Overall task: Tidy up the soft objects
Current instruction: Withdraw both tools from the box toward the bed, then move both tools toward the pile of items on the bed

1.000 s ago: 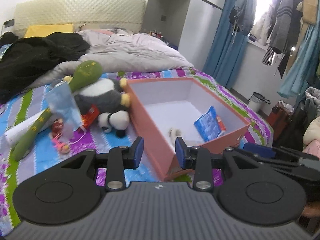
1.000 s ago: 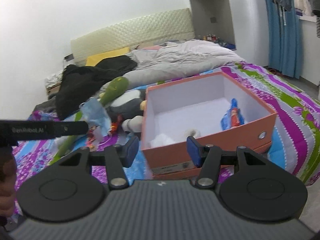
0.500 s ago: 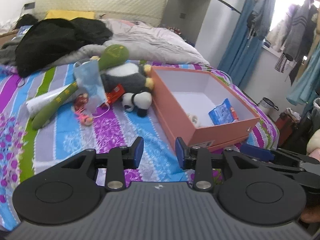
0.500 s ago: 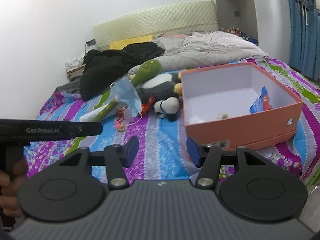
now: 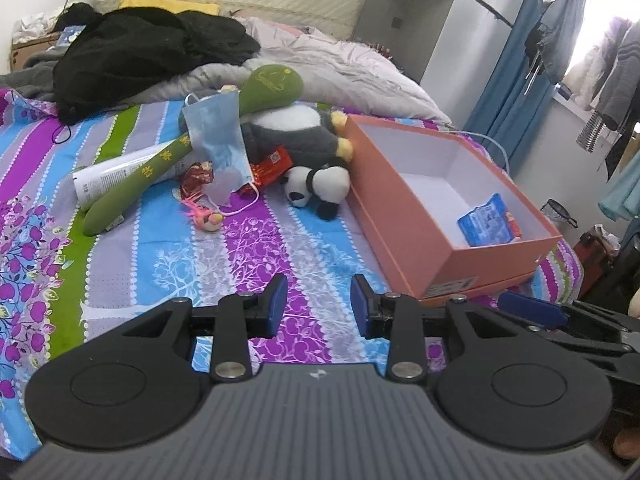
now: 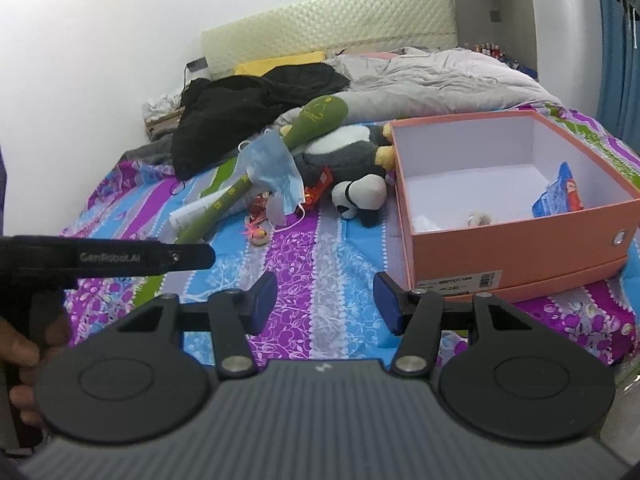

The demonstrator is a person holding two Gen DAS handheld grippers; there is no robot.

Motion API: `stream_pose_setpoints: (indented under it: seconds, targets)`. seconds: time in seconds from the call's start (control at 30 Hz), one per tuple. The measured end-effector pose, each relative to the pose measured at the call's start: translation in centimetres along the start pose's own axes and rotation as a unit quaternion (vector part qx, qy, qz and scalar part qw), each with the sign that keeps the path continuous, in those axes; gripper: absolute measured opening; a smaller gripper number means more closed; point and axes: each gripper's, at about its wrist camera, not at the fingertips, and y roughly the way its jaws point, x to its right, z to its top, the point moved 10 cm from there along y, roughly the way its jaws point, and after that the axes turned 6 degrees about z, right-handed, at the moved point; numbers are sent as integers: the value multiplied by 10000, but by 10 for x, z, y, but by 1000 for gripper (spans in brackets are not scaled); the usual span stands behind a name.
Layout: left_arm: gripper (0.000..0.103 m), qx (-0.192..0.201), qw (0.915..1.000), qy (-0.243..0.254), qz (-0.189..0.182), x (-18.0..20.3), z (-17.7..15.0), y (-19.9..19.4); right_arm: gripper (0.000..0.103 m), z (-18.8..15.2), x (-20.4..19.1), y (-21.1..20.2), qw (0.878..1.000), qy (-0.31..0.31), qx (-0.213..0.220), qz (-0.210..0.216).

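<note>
Both grippers have backed off the box (image 6: 516, 240), jaws apart, empty; toys (image 5: 316, 148) beside it.

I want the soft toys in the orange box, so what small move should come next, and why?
Probably ease the left gripper forward toward the small panda plush. Both grippers' jaws stand open and empty, and the panda lies loose on the bedsheet right beside the orange box.

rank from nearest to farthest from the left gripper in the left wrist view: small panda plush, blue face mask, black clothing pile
1. small panda plush, just ahead of the left gripper, beside the box.
2. blue face mask, further back, left of the panda.
3. black clothing pile, far back by the headboard.
</note>
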Motion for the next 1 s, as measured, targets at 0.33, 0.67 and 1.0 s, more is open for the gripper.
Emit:
stream_pose_setpoints:
  seconds: [0.33, 0.67, 1.0]
  targets:
    - [40, -244, 9988, -299, 292, -44, -5, 66, 56, 0, -12, 71, 9990, -147, -232, 351]
    - [40, -414, 9940, -844, 559, -95, -4, 124, 56, -1, -4, 147, 9968, -144, -625, 468]
    - [40, -284, 9893, -1358, 446, -120, 29, 177, 50, 39, -5, 220, 9957, 153, -492, 775]
